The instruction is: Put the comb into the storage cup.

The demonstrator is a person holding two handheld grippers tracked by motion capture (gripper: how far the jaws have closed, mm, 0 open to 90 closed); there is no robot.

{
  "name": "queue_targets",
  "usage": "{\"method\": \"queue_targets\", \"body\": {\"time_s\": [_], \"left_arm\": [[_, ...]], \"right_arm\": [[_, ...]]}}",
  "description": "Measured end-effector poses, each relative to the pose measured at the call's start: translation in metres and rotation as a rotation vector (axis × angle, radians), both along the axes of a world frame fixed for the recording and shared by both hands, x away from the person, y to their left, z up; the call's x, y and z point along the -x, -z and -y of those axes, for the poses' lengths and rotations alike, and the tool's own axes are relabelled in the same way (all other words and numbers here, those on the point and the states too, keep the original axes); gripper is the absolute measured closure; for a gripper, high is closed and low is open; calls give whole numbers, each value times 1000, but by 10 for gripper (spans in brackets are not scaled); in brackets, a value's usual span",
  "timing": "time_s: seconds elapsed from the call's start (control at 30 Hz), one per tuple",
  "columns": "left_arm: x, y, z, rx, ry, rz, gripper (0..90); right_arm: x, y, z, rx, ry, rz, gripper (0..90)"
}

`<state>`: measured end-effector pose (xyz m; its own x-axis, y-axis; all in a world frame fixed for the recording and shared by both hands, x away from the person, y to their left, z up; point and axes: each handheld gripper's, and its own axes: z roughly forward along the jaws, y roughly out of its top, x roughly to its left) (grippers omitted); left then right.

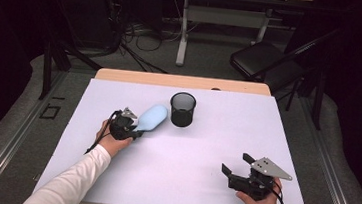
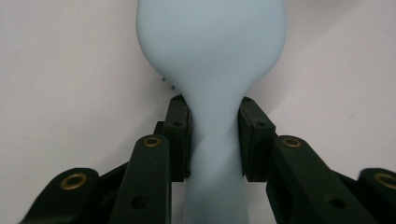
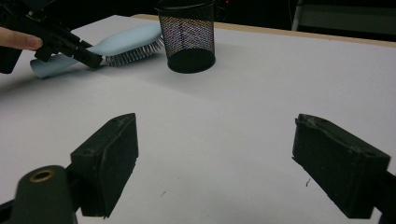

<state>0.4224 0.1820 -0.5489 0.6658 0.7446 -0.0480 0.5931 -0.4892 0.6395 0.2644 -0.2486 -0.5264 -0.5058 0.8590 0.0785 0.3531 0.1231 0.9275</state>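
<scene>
Hairbrush (image 1: 151,117) in pale blue, smooth matte plastic, lies on the white table (image 1: 188,158) left of centre, its rounded paddle head pointing far-right toward a black wire-mesh cup (image 1: 182,109). In the left gripper view the brush narrows from a broad, bulb-shaped head to a slim handle (image 2: 212,154), and the left gripper (image 2: 214,140) clamps that neck: both black rectangular pads press flat against the handle's sides. In the right gripper view the brush (image 3: 121,44) sits tilted, bristle side down, with fine pale bristles (image 3: 133,55) fanning out beneath the head; whether the bristles rest on the table or hang just above it I cannot tell. The head's tip lies just beside the cup (image 3: 187,35), and contact between them is unclear.

The cup is a round cylinder of fine black mesh with a solid rim and a dark solid base, standing upright near the far middle of the table.

The right gripper (image 1: 240,168) sits near the right front corner of the table, well apart from brush and cup, held in a hand (image 1: 259,202) with a grey three-cornered plate (image 1: 270,167) on top. Its jaws stand spread wide with nothing between them; its blocky black pads (image 3: 109,161) have a slightly scuffed, matte surface over bare tabletop. The tabletop is a smooth, faintly lilac-white sheet with a wooden edge (image 1: 181,81) at its far side.
</scene>
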Motion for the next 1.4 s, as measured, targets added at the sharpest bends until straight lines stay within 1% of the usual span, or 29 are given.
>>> {"method": "queue_targets", "body": {"time_s": [0.13, 0.4, 0.53, 0.67, 0.77, 0.83, 0.93, 1.03, 1.1, 1.13, 1.17, 1.23, 1.27, 1.3, 1.4], "left_arm": [[1, -4, -3, 27, -12, 7, 692], [1, -10, -10, 43, -35, 30, 692], [2, -13, -13, 47, -37, 37, 692], [3, -16, -15, 60, -42, 41, 692], [4, -19, -17, 68, -45, 55, 692], [5, -21, -18, 81, -50, 68, 691], [6, -27, -20, 86, -52, 80, 692], [7, -33, -23, 109, -54, 101, 692], [8, -39, -24, 105, -50, 113, 692], [8, -41, -24, 111, -55, 120, 692], [8, -41, -24, 111, -55, 120, 692], [9, -49, -26, 121, -55, 140, 692], [9, -49, -26, 121, -55, 140, 691], [9, -53, -26, 130, -59, 146, 692], [9, -57, -27, 137, -58, 157, 691]], "right_arm": [[0, 0, 0, -2, 0, 3, 140], [0, 0, 0, -1, 0, -1, 140], [0, 0, 0, -1, -1, -1, 140], [0, 0, 0, 4, -2, -4, 140], [0, 0, -1, 5, -3, -1, 140], [0, 1, -1, 6, -5, 0, 140], [0, 1, -2, 9, -7, -3, 140], [0, 1, -2, 16, -7, -3, 140], [0, 2, -3, 15, -6, 0, 140], [0, 1, -3, 18, -7, -6, 140], [0, 1, -3, 18, -7, -6, 140], [0, 2, -3, 22, -10, -6, 140], [0, 2, -3, 22, -10, -6, 140], [-1, 2, -3, 22, -12, -6, 140], [0, 2, -4, 19, -12, -7, 140]]}}
